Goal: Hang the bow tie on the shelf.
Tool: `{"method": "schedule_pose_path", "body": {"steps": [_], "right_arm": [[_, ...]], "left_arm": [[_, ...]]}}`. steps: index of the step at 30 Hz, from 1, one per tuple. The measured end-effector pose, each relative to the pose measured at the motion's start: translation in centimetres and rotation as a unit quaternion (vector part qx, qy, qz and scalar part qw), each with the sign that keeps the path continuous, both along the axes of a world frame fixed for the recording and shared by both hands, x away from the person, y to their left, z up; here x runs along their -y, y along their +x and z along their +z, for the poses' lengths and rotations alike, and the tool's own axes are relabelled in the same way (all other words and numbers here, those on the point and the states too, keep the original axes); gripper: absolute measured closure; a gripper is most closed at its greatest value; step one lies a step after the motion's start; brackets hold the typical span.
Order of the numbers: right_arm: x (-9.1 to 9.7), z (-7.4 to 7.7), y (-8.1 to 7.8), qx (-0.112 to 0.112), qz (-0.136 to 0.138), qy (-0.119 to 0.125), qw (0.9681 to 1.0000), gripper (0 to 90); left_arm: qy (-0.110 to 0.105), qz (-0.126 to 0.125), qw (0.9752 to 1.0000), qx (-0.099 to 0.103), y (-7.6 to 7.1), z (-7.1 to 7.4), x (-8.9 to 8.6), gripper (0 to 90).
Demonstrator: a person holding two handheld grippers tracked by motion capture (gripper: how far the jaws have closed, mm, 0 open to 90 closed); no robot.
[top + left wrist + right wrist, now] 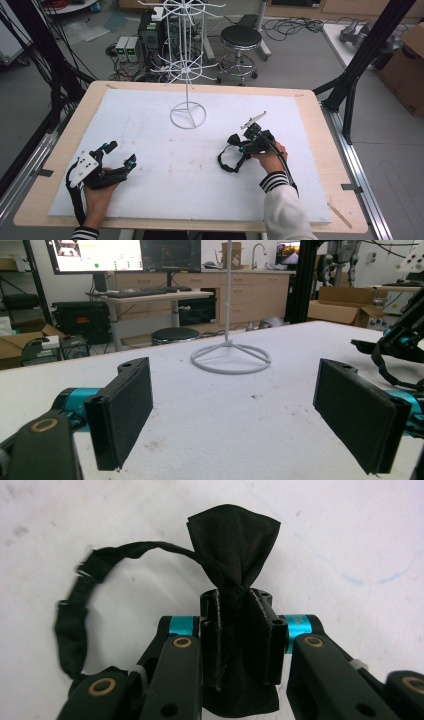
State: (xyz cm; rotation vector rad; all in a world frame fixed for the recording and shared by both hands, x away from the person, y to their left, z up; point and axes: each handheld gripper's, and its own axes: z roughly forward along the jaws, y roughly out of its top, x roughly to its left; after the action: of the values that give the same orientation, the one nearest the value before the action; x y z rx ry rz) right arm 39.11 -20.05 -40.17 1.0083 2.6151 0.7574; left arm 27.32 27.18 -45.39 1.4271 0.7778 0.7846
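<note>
**Right tongs clamp black strap item; left tongs idle and wide**

Nearest the person, at about 7 o'clock on the board, the left gripper rests on the white table cover, released. In the left gripper view its two flat black pads stand far apart with nothing between them. The pads look matte and rectangular, on teal-collared links.

At about 4 o'clock, the right gripper is clenched on a black fabric piece. In the right gripper view the jaws squeeze the cloth into a bunched neck, with a fan of fabric above the pinch and a tail hanging below. A thin black strap loops off to 9 o'clock from the pinch and lies on the cover; in the high view the loop sits just left of the hand. The cloth looks soft, thin and woven, likely an eye mask or similar, and the strap looks elastic with a small buckle; hard to tell for sure.

Judgement: the step in hand is the pick-up, probably for hanging on the rack. To do it well: keep the pinch firm, lift straight so the strap trails free, and don't let the loop snag on the jaws. The grip is centred on the cloth, so the loop would need presenting to a hook.

Farther off, at 12 o'clock, stands the white wire rack, with a thin pole, a ring base and spoke-like hooks. It is well apart from both grippers.
</note>
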Motion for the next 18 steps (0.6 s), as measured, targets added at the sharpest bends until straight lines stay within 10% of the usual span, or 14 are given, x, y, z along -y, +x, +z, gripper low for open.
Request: {"method": "schedule_pose_path", "body": {"steps": [10,18], "right_arm": [[0.0,1.4,-0.5,0.054,0.002,0.094,0.9941,76.2],[-0.2,2.7,-1.0,0.126,-0.007,0.180,0.9755,76.1]], "left_arm": [[0.000,0.000,1.0000,0.000,0.0,0.0,0.0,16.4],[0.001,0.000,1.0000,0.000,0.0,0.0,0.0,16.5]]}}
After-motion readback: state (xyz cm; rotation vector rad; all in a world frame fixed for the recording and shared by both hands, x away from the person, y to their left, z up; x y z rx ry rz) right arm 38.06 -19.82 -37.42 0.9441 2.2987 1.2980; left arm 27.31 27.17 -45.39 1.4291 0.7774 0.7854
